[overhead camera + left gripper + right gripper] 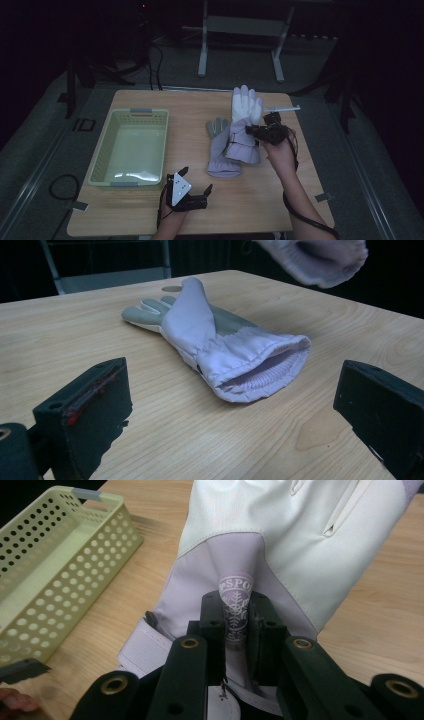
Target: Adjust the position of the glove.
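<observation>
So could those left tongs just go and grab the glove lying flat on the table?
Probably yes: the left tongs stand open, pointed at the flat glove's cuff, with bare table between them.

High view sits above the near edge of the light wooden table [250, 200], facing forward and down, far enough back to take in the whole top plus dark floor beyond its far edge. Left gripper view rides low near the near edge, looking across the wood at the pale lilac-and-grey glove lying flat [220, 347], which the high view also covers [220, 147]. Right gripper view is very close on the white-and-lilac lifted glove [280, 545], angled down toward the left edge, sharing the perforated pale green plastic basket [45, 575] with the high view [107, 145].
</observation>
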{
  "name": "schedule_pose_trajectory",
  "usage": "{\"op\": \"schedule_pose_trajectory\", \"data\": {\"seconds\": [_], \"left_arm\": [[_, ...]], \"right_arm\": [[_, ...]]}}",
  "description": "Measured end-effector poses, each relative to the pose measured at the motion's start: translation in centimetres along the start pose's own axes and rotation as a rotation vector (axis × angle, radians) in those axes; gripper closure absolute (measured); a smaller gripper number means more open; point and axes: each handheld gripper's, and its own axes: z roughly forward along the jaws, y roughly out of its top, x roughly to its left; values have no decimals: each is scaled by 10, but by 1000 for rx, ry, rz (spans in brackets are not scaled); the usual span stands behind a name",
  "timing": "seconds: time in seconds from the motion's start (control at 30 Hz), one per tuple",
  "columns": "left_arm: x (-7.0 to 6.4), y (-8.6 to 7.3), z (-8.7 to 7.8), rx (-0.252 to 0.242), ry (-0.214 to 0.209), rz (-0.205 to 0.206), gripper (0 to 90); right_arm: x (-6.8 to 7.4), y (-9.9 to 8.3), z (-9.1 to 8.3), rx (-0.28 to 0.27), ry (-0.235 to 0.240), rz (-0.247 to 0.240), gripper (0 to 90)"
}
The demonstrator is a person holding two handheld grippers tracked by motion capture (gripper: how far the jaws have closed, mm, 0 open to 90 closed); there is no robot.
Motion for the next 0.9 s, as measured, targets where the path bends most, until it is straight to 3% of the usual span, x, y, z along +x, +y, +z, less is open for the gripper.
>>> {"op": "schedule_pose_trajectory", "data": {"seconds": [0.43, 0.6, 0.9], "left_arm": [[0, 0, 0, -1, -2, -2, 23], [1, 0, 0, 0, -4, -1, 23], [1, 0, 0, 1, -4, -4, 23]], "right_arm": [[32, -8, 39, 75, 51, 26, 794], [33, -16, 56, 128, 47, 31, 791], [27, -24, 84, 224, -9, 27, 788]]}}
